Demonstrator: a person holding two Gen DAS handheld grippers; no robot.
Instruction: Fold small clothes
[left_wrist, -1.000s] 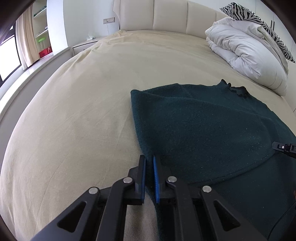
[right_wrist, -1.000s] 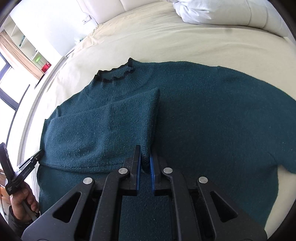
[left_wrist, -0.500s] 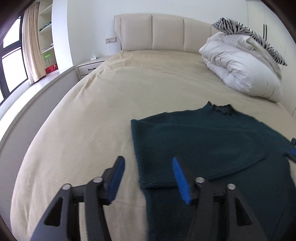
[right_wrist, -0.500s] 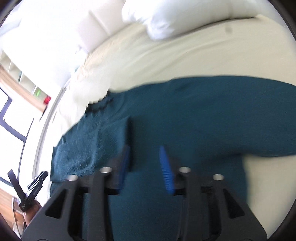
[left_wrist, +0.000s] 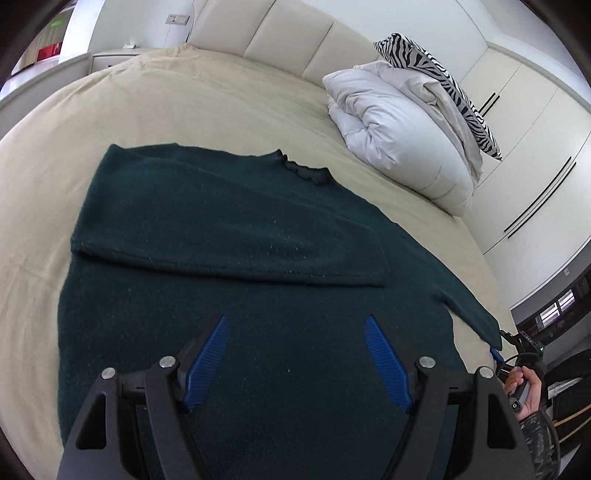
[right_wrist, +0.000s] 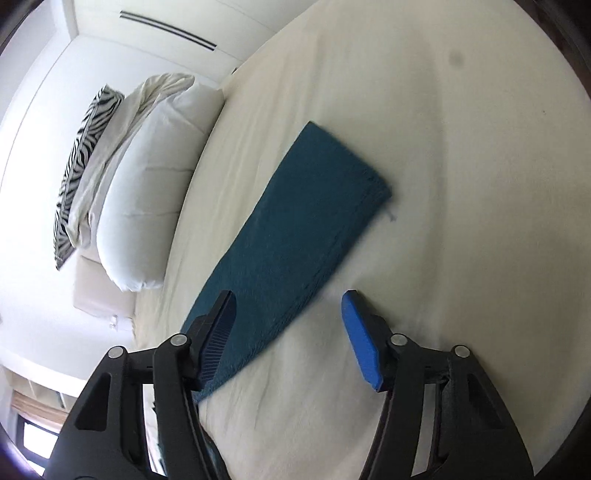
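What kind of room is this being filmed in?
Almost certainly a bedroom. A large bed with a cream sheet fills the view, backed by a padded headboard. A folded white duvet and a zebra-striped pillow are piled near the headboard, and a dark green sweater lies spread on the sheet.

Garment: a dark teal knitted sweater (left_wrist: 229, 258) lies flat on the cream bedsheet (left_wrist: 229, 107), its frilled collar (left_wrist: 306, 171) toward 12 o'clock.
Folded sleeve: one sleeve (left_wrist: 236, 236) lies across the chest.
Outstretched sleeve: the other sleeve (left_wrist: 469, 310) runs toward 4 o'clock.
Left gripper (left_wrist: 297, 354): black frame, blue ribbed pads, jaws spread wide above the sweater's lower body.
Right gripper (left_wrist: 517, 345): at the outstretched sleeve's cuff, grip unclear.
Bedding: a rolled white duvet (left_wrist: 399, 136) and zebra-striped pillow (left_wrist: 439, 74) at 1 o'clock.
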